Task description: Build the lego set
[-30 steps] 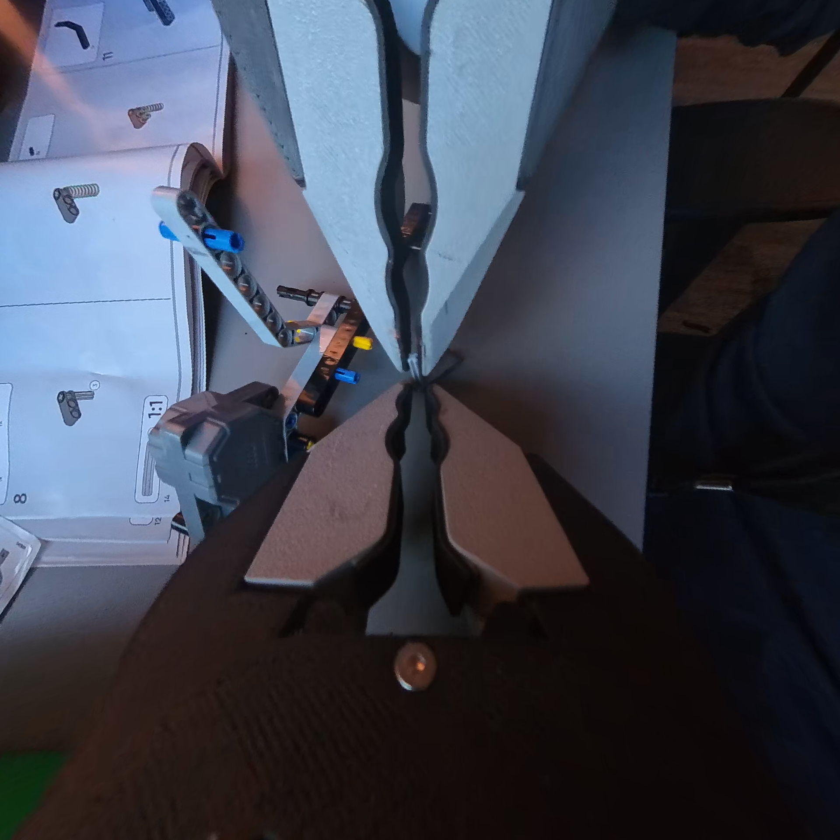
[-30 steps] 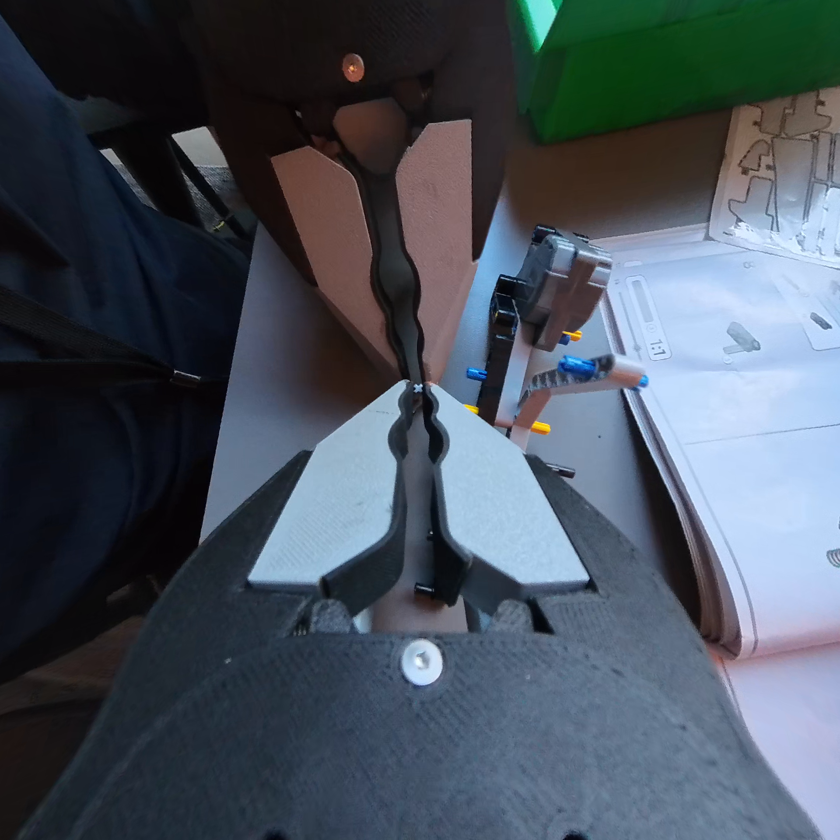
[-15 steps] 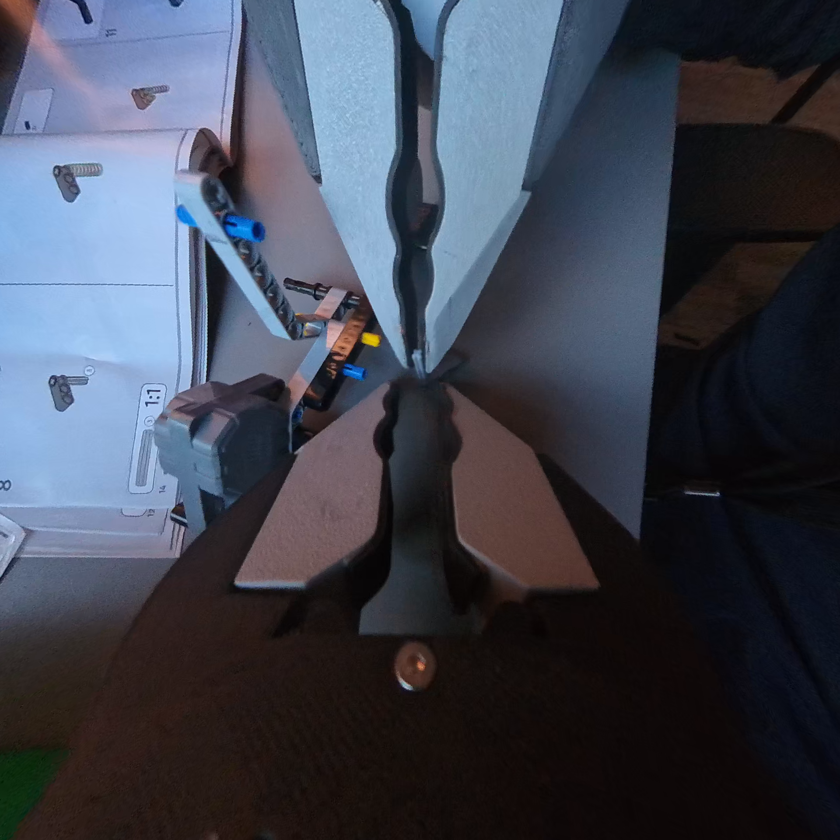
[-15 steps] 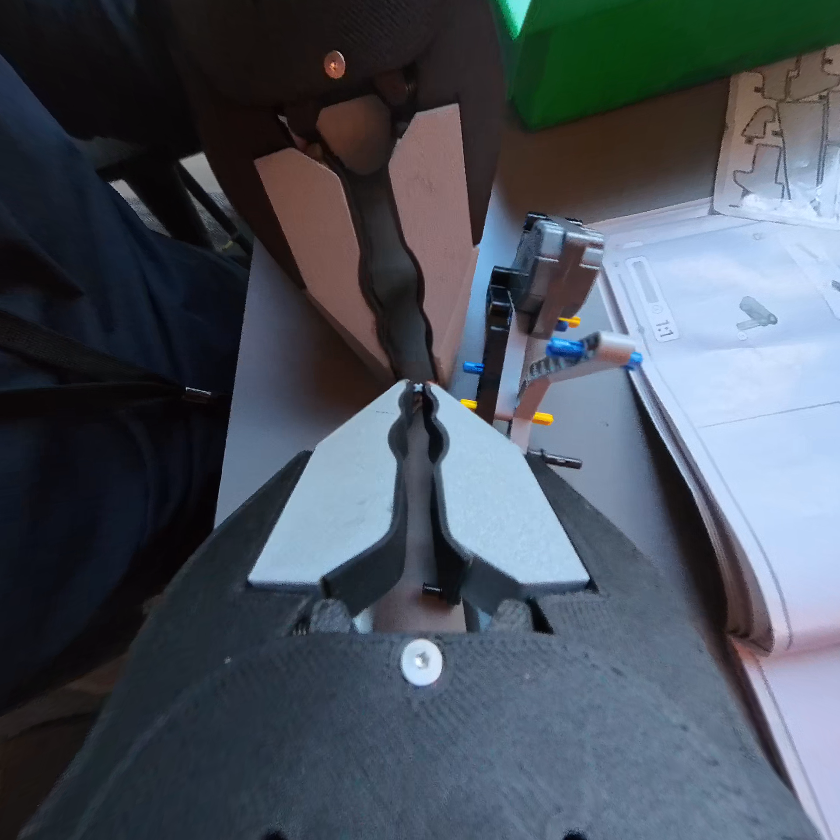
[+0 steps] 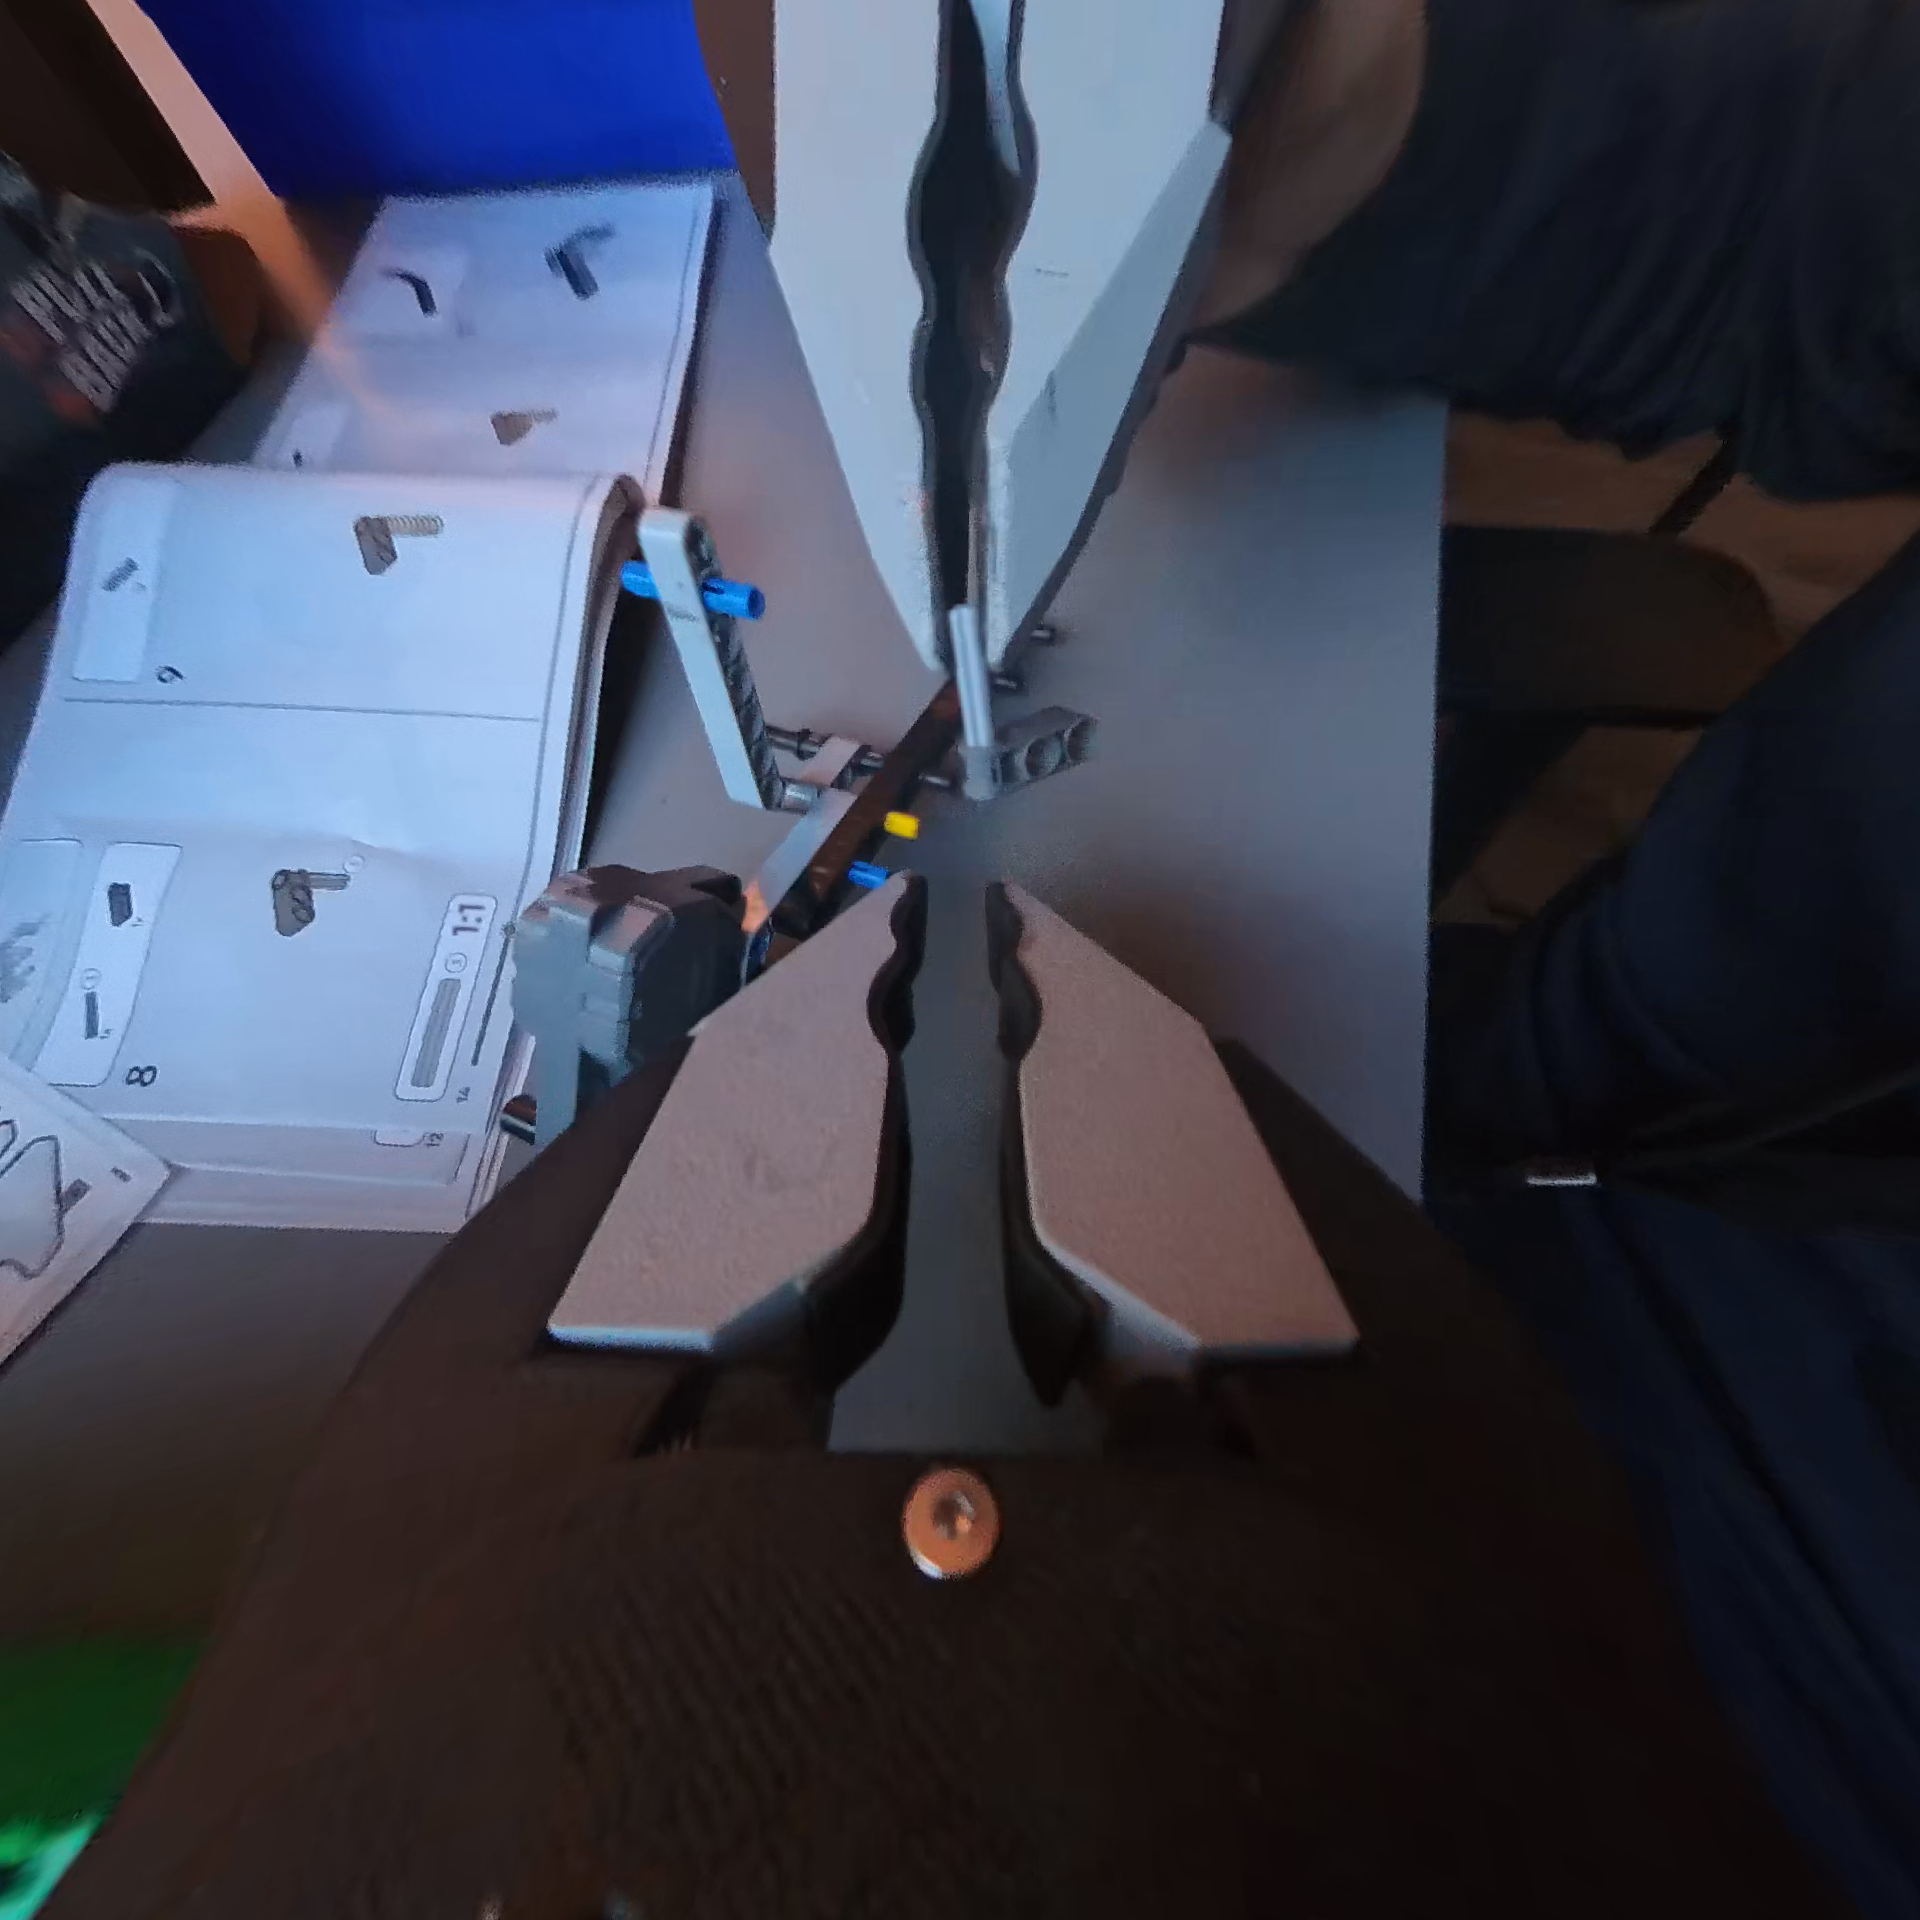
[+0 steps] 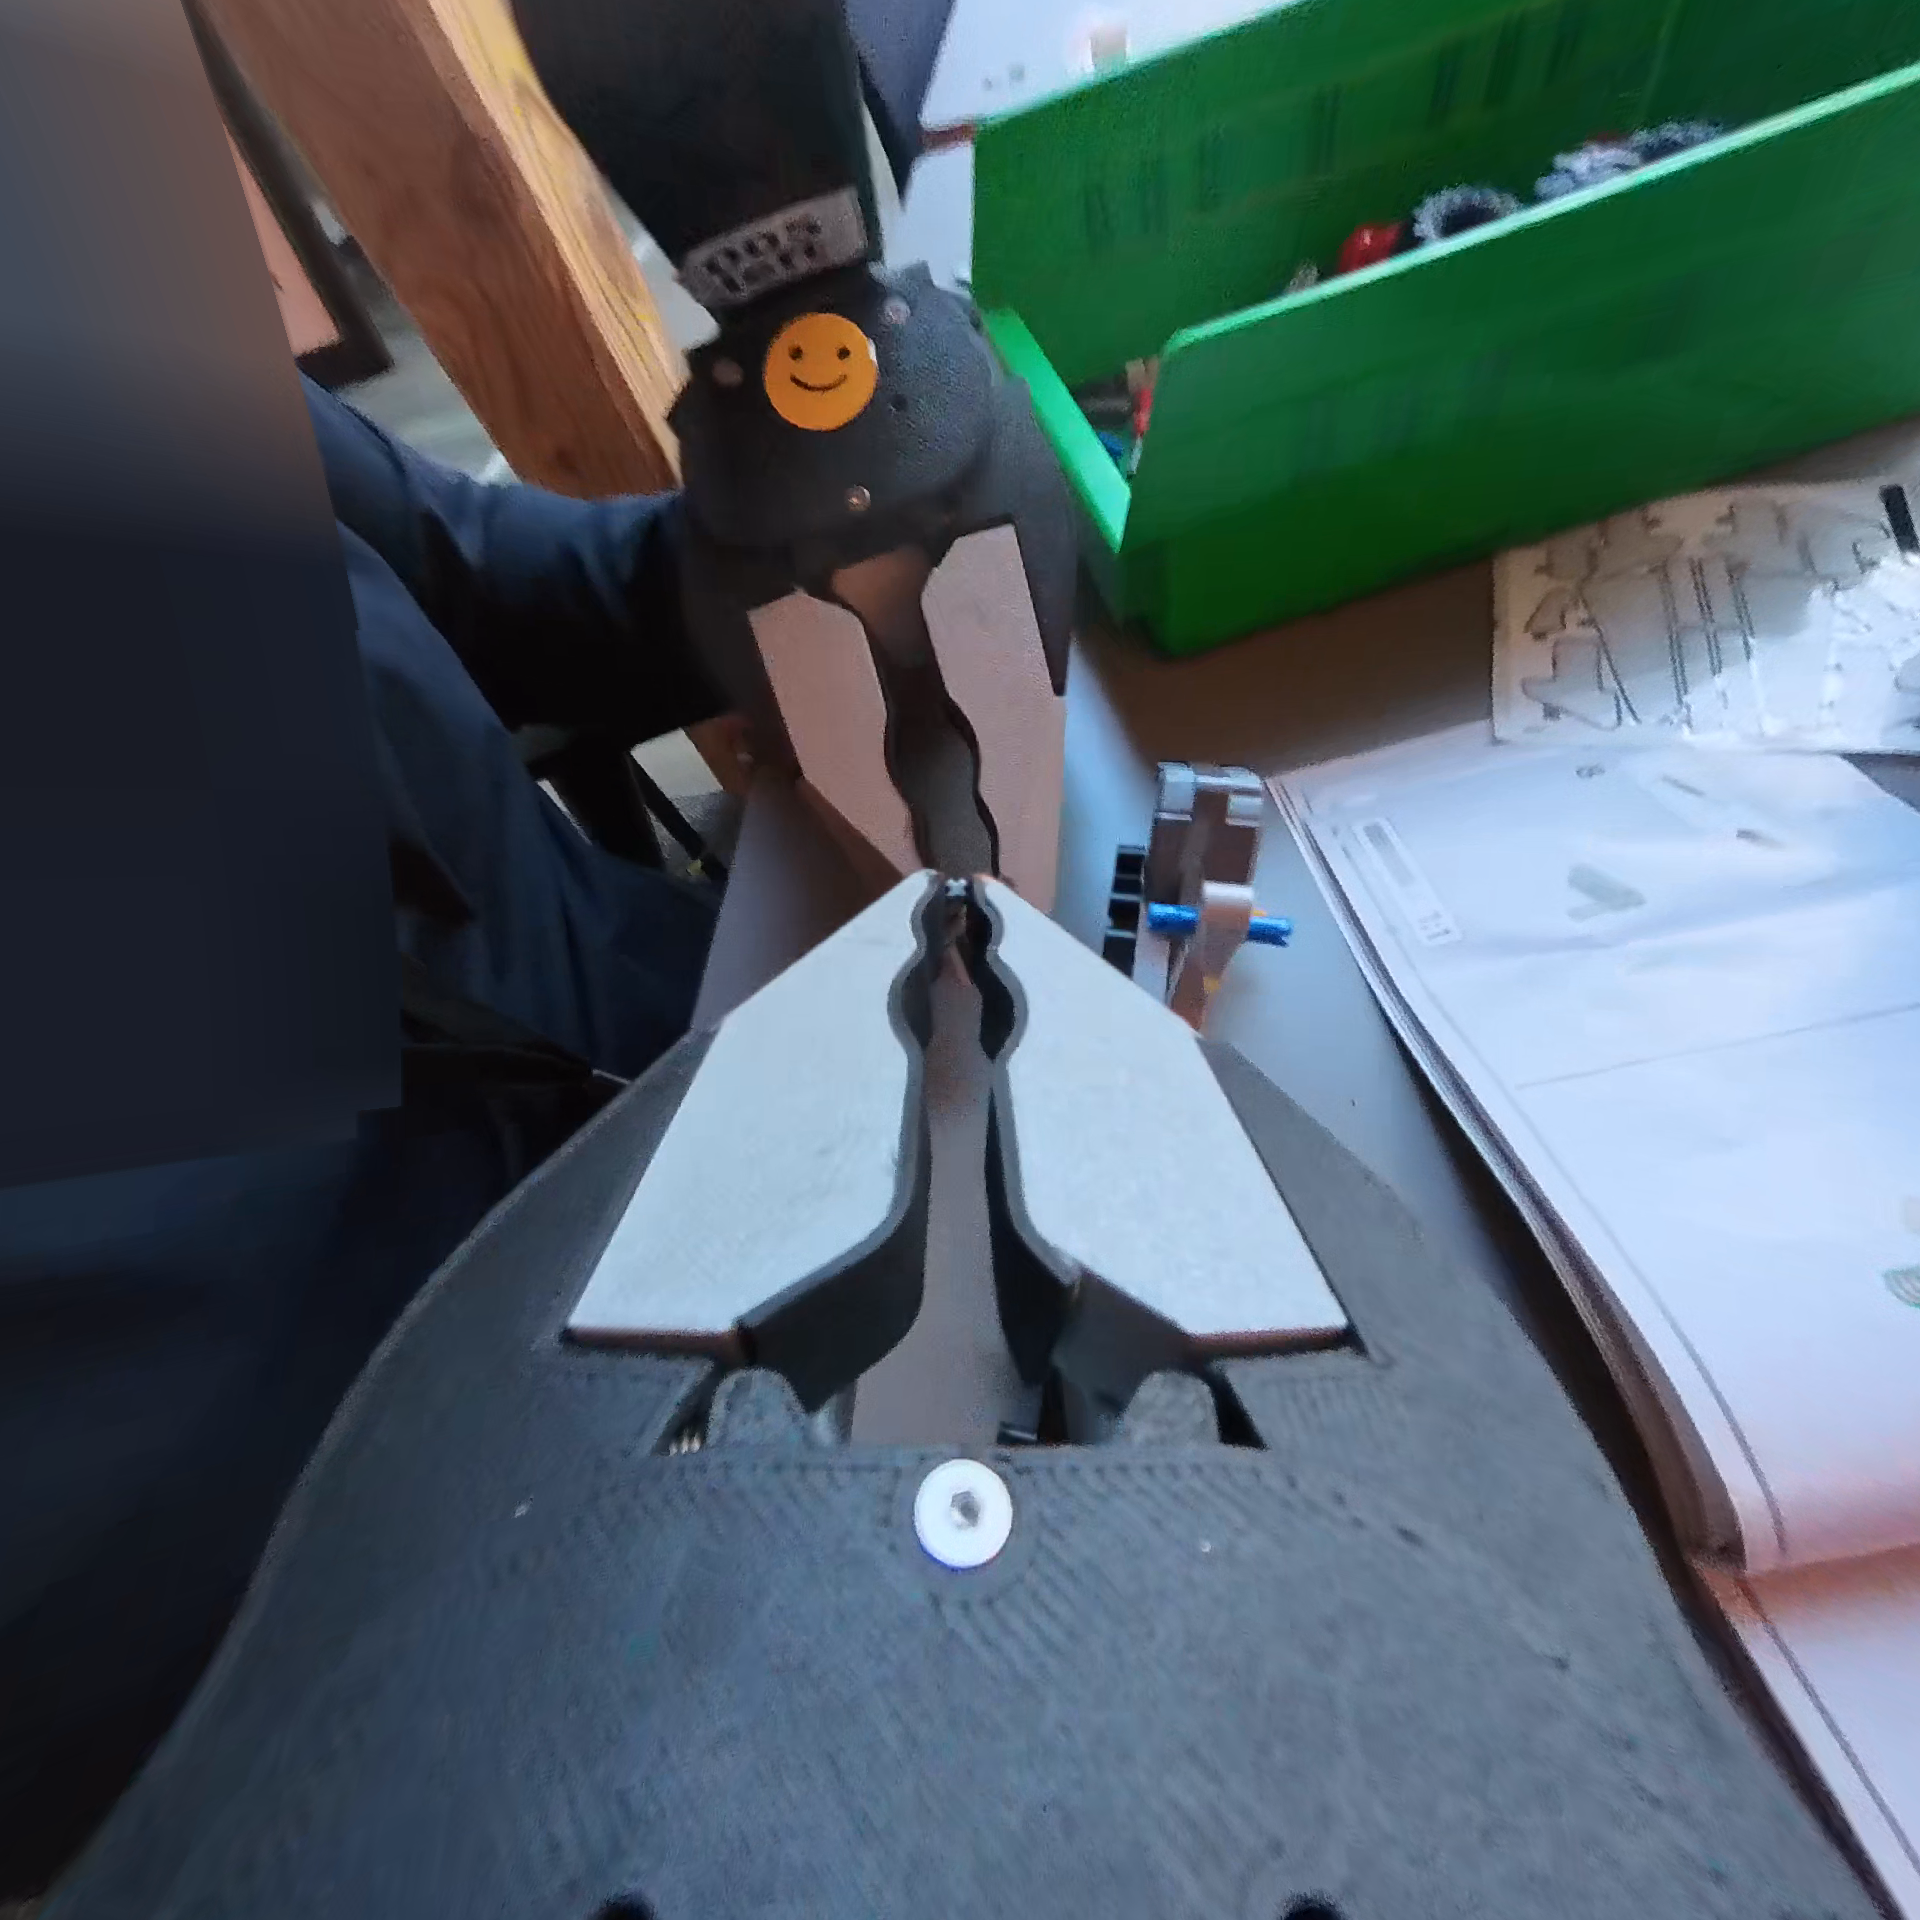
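My right gripper (image 6: 956, 896) is shut on a thin grey axle (image 5: 971, 675), gripping its upper end. The axle's lower end sits in a small dark grey angled connector (image 5: 1034, 746) that hangs just above the grey table (image 5: 1226, 831). In the left wrist view the right gripper (image 5: 971, 623) reaches in from the top. My left gripper (image 5: 951, 899) is open and empty, a short way in front of the connector. The partly built model lies to the left: a grey motor (image 5: 608, 982), a light grey beam (image 5: 701, 665) with blue pins, and a black beam (image 5: 883, 790) with yellow and blue pins.
An open instruction booklet (image 5: 281, 790) lies left of the model, also in the right wrist view (image 6: 1662, 987). Green parts bins (image 6: 1455, 416) stand behind it. The table's edge (image 5: 1429, 935) runs beside a person's dark trousers. A wooden post (image 6: 468, 260) stands beyond the table.
My left gripper has opened, let go of the piece and drawn back. The right gripper has lifted away, still shut on the axle, and the connector on its end now shows.
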### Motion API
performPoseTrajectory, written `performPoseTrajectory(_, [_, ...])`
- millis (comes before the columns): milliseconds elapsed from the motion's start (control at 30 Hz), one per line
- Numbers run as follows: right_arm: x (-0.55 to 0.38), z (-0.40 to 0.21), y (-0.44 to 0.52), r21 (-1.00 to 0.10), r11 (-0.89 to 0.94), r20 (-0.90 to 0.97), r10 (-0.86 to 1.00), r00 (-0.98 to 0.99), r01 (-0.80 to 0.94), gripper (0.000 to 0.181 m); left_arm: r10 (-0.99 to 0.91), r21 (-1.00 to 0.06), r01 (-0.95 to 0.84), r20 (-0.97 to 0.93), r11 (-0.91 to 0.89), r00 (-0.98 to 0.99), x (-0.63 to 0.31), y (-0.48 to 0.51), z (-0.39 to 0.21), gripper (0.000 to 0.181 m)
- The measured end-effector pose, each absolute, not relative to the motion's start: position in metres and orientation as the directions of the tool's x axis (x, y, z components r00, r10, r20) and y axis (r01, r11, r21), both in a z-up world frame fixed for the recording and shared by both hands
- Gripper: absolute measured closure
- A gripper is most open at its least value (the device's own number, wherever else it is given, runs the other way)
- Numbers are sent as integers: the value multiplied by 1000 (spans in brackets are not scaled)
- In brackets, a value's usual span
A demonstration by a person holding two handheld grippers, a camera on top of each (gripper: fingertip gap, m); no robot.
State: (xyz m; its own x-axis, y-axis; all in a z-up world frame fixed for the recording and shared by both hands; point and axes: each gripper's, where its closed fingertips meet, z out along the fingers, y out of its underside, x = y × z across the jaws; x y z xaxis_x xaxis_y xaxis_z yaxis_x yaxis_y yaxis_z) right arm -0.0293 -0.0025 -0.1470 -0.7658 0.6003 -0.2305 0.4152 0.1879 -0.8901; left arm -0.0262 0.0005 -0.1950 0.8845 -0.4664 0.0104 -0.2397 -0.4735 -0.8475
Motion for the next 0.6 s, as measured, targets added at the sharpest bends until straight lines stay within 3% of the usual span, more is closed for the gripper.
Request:
performPoseTrajectory(33, [-29, -144, -3, -897, 181, -228, 592, -773, 403, 180, -472, -859, -222, 26, -461, 881, -26, 0, -192, 172])
performPoseTrajectory(267, [-21, -144, -16, -916, 268, -115, 538, -835, 299, 180, -594, -908, -92, 189, -409, 782, -8, -9, -171, 166])
performPoseTrajectory(600, [-16, -143, -23, -913, 380, 76, 514, -855, 147, 179, -630, -909, -100, 199, -406, 751, -3, -14, -170, 174])
